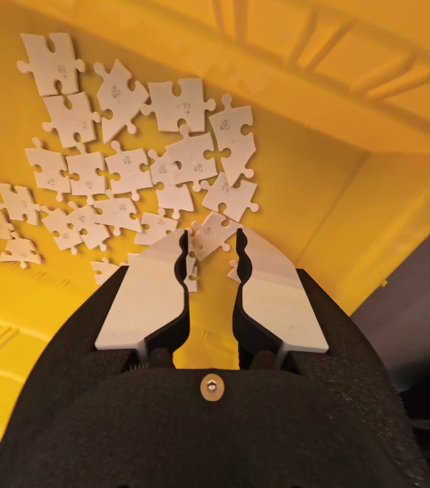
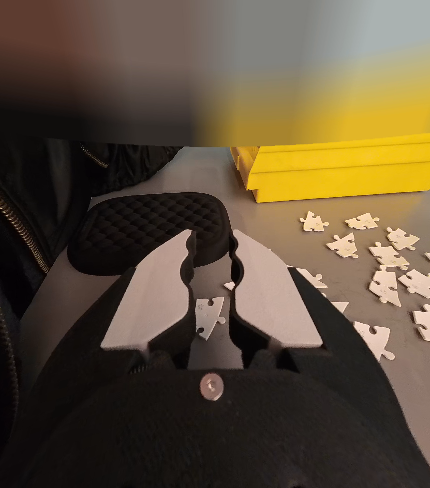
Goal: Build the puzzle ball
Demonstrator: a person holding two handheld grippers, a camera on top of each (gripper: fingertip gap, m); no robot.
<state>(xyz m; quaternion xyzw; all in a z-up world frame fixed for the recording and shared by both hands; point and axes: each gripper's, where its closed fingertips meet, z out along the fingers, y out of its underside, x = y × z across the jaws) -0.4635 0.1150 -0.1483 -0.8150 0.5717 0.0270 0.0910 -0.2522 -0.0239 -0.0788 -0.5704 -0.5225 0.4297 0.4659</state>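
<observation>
Piece-picking step: left gripper (image 1: 212, 233) and right gripper (image 2: 212, 236) both agape, empty; next, close on a bin piece (image 1: 212, 235).

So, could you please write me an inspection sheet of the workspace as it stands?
Surface: grey table, partly covered in loose pieces.
Job's things: white puzzle pieces lie flat on the floor of a yellow bin; more pieces are scattered on the table; no assembled ball seen.
Clutter: black quilted pad; a yellow bin on the table.
Grippers: left claw open over the bin pieces, empty; right claw open above the table, empty.
Cables: nothing seen.
Surroundings: a dark zipped jacket.
</observation>
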